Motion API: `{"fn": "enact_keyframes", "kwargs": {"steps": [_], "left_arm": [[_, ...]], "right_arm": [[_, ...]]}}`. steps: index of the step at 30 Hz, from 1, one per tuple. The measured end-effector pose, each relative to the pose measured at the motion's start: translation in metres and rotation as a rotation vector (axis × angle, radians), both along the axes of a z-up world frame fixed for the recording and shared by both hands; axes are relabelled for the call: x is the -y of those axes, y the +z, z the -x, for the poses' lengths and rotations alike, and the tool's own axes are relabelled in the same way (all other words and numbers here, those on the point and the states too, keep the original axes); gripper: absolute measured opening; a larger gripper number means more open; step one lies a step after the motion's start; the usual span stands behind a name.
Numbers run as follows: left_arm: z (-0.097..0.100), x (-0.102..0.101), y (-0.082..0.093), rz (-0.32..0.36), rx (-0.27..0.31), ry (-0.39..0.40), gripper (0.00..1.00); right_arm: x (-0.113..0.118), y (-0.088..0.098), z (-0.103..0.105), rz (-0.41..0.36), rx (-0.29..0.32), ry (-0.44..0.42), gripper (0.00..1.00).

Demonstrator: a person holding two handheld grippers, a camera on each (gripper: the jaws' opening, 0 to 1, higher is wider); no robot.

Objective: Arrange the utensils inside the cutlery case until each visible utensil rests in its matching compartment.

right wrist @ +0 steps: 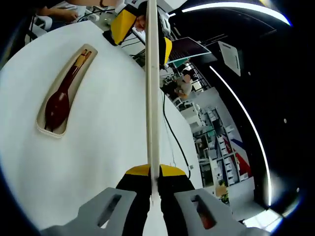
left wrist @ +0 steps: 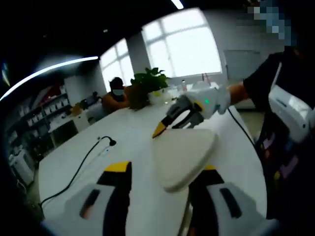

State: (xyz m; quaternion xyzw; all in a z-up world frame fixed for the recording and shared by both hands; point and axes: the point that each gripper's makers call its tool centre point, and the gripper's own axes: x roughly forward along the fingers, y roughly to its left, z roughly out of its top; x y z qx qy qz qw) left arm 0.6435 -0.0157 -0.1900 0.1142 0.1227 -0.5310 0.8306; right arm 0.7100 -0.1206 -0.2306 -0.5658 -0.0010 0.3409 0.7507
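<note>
A cream cutlery case lid (right wrist: 153, 98) shows edge-on as a thin strip, and my right gripper (right wrist: 153, 173) is shut on its near end. My left gripper (right wrist: 143, 34) reaches the lid's far end with its yellow-tipped jaws spread to either side. In the left gripper view the lid (left wrist: 184, 155) lies between my left gripper's (left wrist: 162, 169) open jaws, close to the right one. Beyond it my right gripper (left wrist: 170, 124) is held by a gloved hand. The open case base (right wrist: 43, 125) lies on the white table (right wrist: 98, 147), holding a dark red spoon (right wrist: 56, 105) and chopsticks (right wrist: 78, 61).
A black cable (left wrist: 83, 162) runs across the table's left part. A potted plant (left wrist: 150, 81) and a seated person (left wrist: 115, 93) are at the far end. A person in dark clothes (left wrist: 290, 123) stands at the right edge. Shelves (right wrist: 216, 147) stand beyond the table.
</note>
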Motion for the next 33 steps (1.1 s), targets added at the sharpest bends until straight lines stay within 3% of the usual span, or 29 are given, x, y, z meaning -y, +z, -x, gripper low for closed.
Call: {"fn": "enact_keyframes", "kwargs": {"steps": [3,7,11,16,20,21,24,28,33], "left_arm": [[0.001,0.004,0.004,0.154,-0.188,0.030,0.65],[0.001,0.003,0.012,0.311,-0.332,0.023,0.72],[0.015,0.010,0.014,0.391,-0.458,-0.027,0.79],[0.030,0.017,0.027,0.538,-0.632,-0.085,0.78],[0.022,0.016,0.048,0.733,-0.816,-0.075,0.62],[0.019,0.015,0.051,0.764,-0.834,-0.076,0.60],[0.009,0.014,0.052,0.787,-0.852,-0.027,0.58],[0.000,0.015,0.054,0.865,-0.978,0.019,0.45],[0.001,0.025,0.038,0.816,-1.021,0.052,0.32]], "right_arm": [[0.008,0.007,-0.004,0.002,0.041,-0.039,0.02],[0.014,0.014,-0.007,-0.006,0.082,-0.057,0.03],[0.023,0.017,-0.011,0.011,0.117,-0.092,0.03],[0.035,0.017,-0.017,0.028,0.148,-0.138,0.03],[0.040,0.022,-0.019,0.040,0.179,-0.164,0.03],[0.040,0.023,-0.019,0.040,0.183,-0.168,0.03],[0.039,0.032,-0.019,0.044,0.233,-0.174,0.03],[0.041,0.036,-0.020,0.050,0.263,-0.189,0.03],[0.048,0.037,-0.020,0.087,0.305,-0.221,0.03]]}}
